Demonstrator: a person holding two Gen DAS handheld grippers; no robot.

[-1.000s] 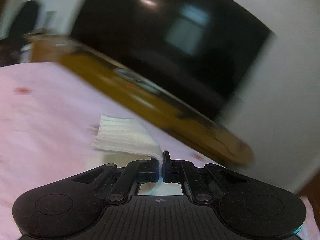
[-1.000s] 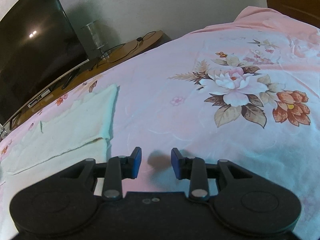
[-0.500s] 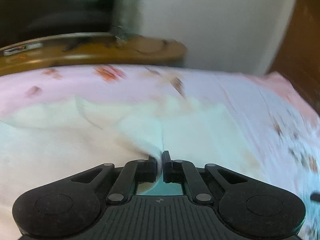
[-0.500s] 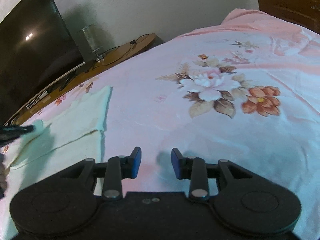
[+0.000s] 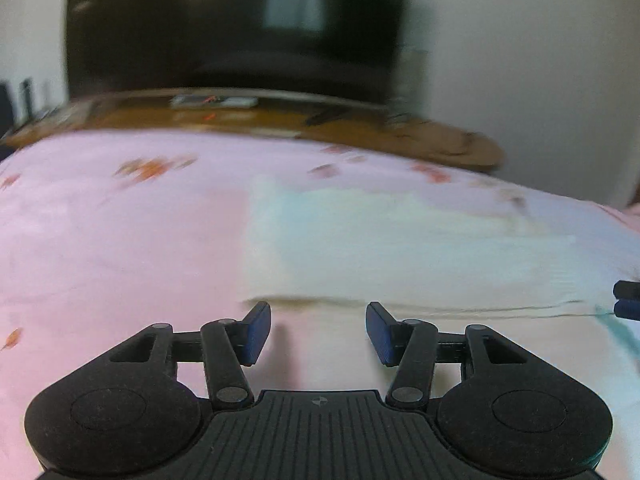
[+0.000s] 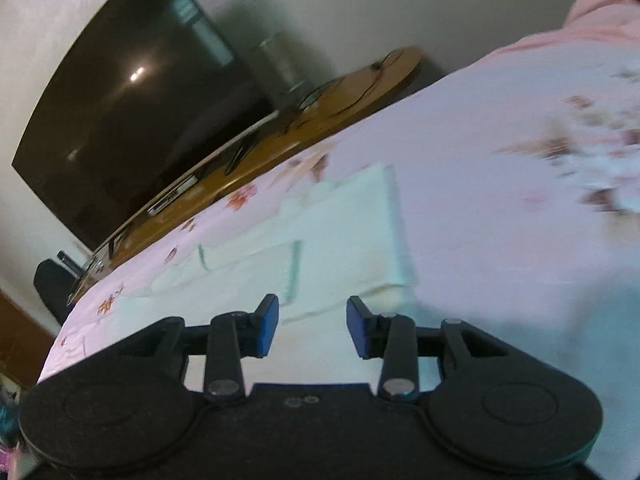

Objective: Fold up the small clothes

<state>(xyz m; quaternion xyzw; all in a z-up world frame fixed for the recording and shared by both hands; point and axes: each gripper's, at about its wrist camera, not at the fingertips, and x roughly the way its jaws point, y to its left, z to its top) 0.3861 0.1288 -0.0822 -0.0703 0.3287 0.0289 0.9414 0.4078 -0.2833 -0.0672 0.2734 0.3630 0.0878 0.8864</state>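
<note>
A small white garment (image 5: 400, 248) lies flat and folded on the pink floral bedsheet (image 5: 120, 240). My left gripper (image 5: 318, 320) hovers at the garment's near edge. Its jaws are opening and nothing is between them. At the right edge of the left wrist view, the dark tips of my right gripper (image 5: 626, 300) poke in over the cloth. In the right wrist view the garment (image 6: 320, 240) shows pale green seams and a folded right edge. My right gripper (image 6: 312, 320) stands open just above its near part, holding nothing.
A large dark television (image 6: 132, 112) stands on a low wooden stand (image 6: 340, 100) along the bed's far side, against a white wall. A clear glass vessel (image 6: 280, 64) and cables sit on the stand. A dark chair (image 6: 52, 292) is at the far left.
My left gripper has let go of the white cloth's edge and opened wide; the cloth now lies flat. My right gripper has swung left, from bare sheet to over the garment.
</note>
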